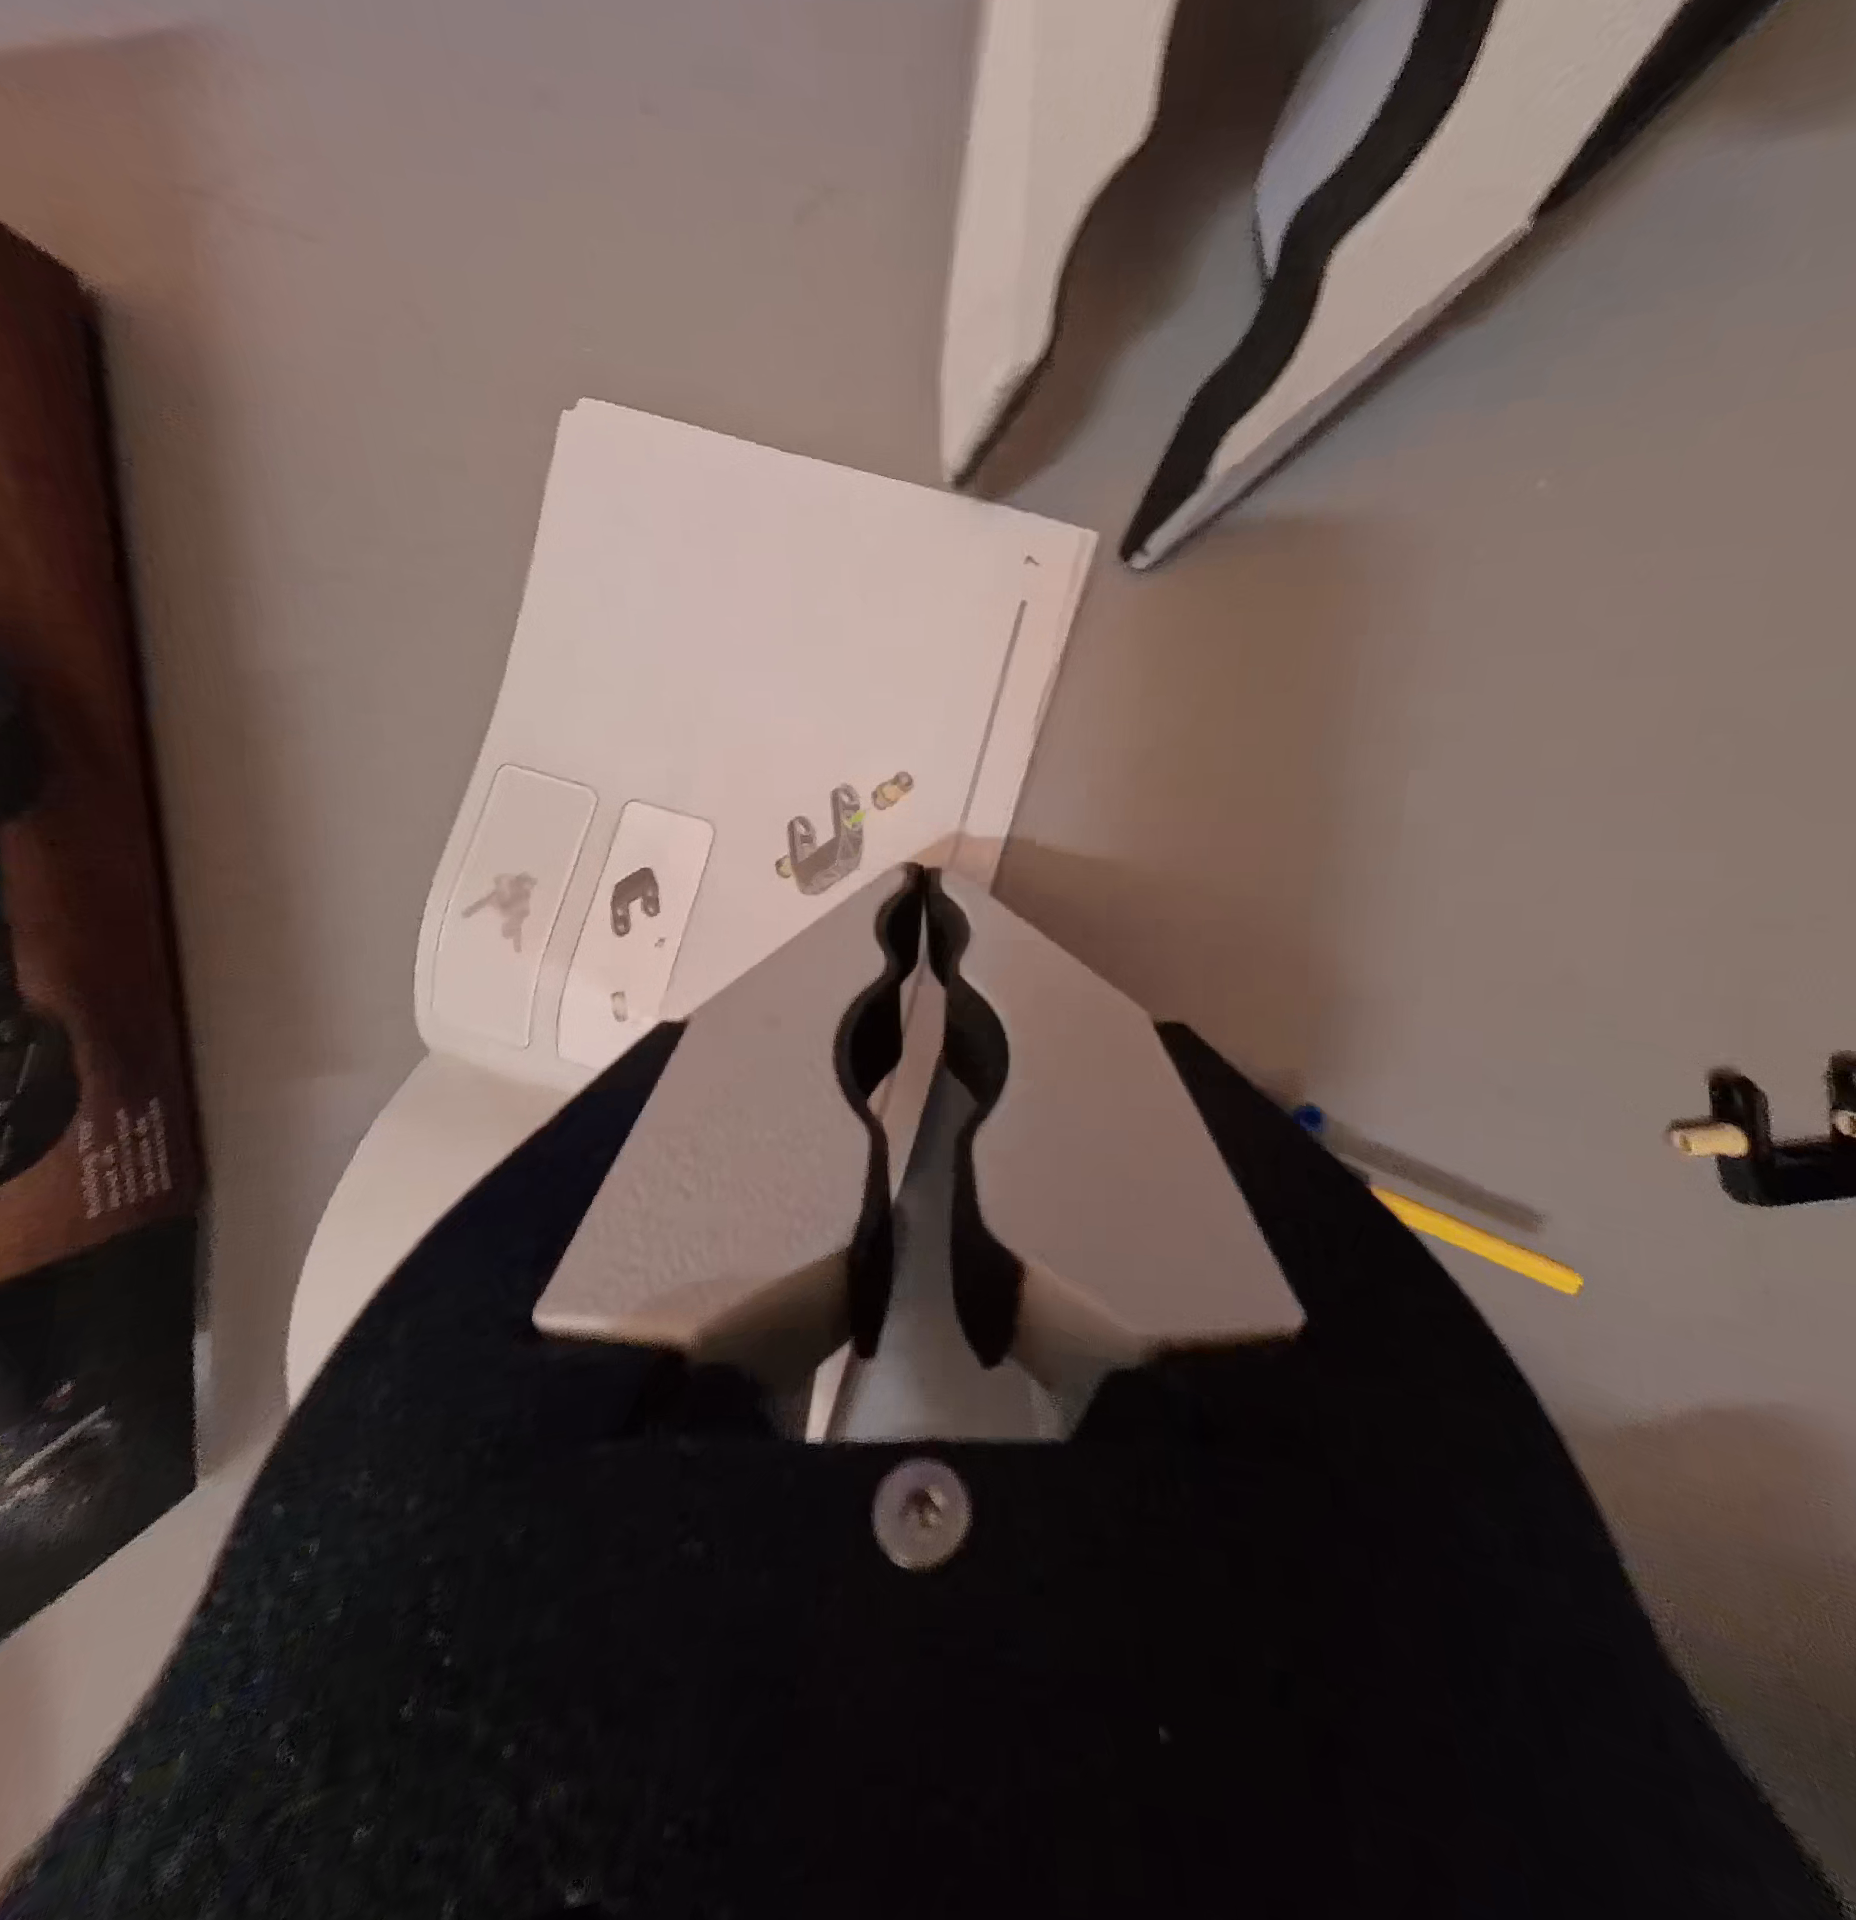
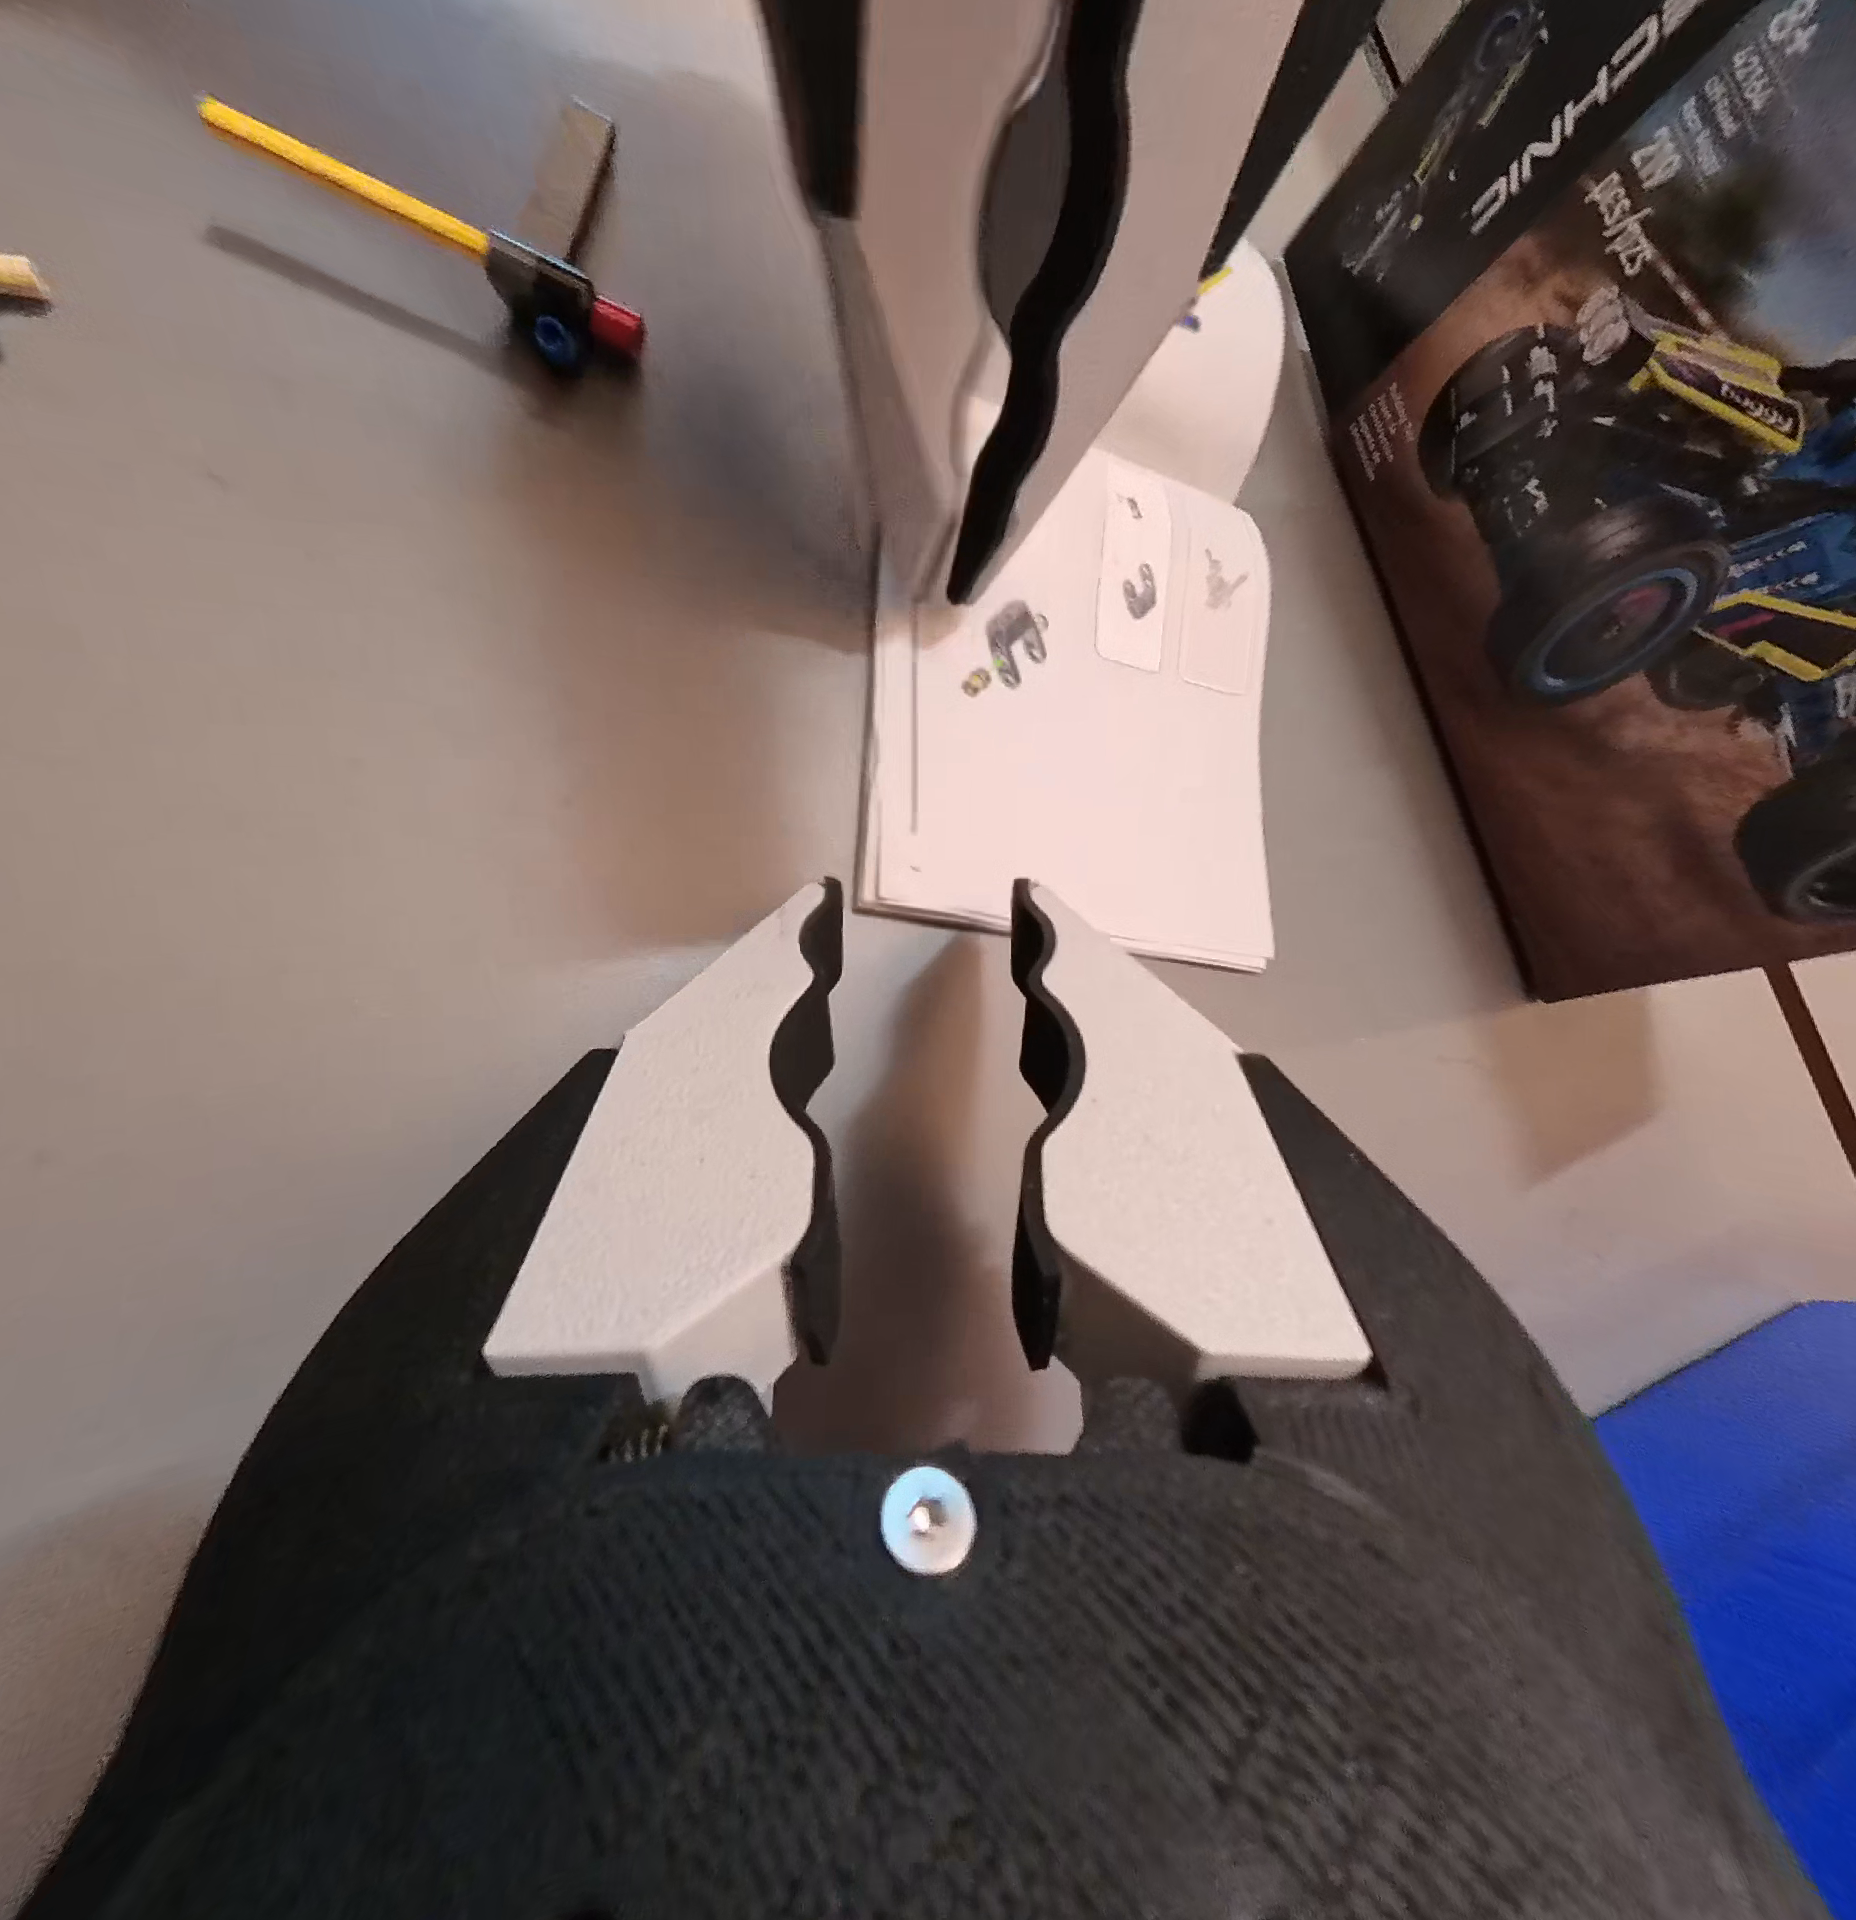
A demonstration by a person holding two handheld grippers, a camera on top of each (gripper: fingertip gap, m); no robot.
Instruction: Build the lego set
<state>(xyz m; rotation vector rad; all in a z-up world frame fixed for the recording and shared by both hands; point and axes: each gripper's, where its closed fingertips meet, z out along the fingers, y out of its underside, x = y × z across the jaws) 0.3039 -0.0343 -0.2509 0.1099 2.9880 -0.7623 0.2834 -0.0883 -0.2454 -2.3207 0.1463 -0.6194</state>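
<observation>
Tongs on the left (image 1: 919, 878) are seen pressed together at the corner of the open instruction booklet (image 1: 789, 665), seemingly with a page edge caught between the tips, though this cannot be confirmed. The right tongs (image 1: 1049, 520) are seen beyond the booklet, tips apart. A black lego bracket with tan pins (image 1: 1786, 1143) lies on the grey surface (image 1: 1475, 779) to the right, well apart from the booklet; a yellow axle (image 1: 1475, 1242) lies nearer. The set's box (image 1: 62, 831) is seen at the left edge.

From the right wrist view, the right tongs (image 2: 924, 904) are held apart just short of the booklet (image 2: 1069, 790), nothing between them. The left tongs (image 2: 960, 592) block the booklet's far corner. The box (image 2: 1630, 520) lies beside the booklet, and the yellow axle (image 2: 342, 177) with grey, blue and red pieces (image 2: 560, 301) lies on the surface (image 2: 384, 675).
</observation>
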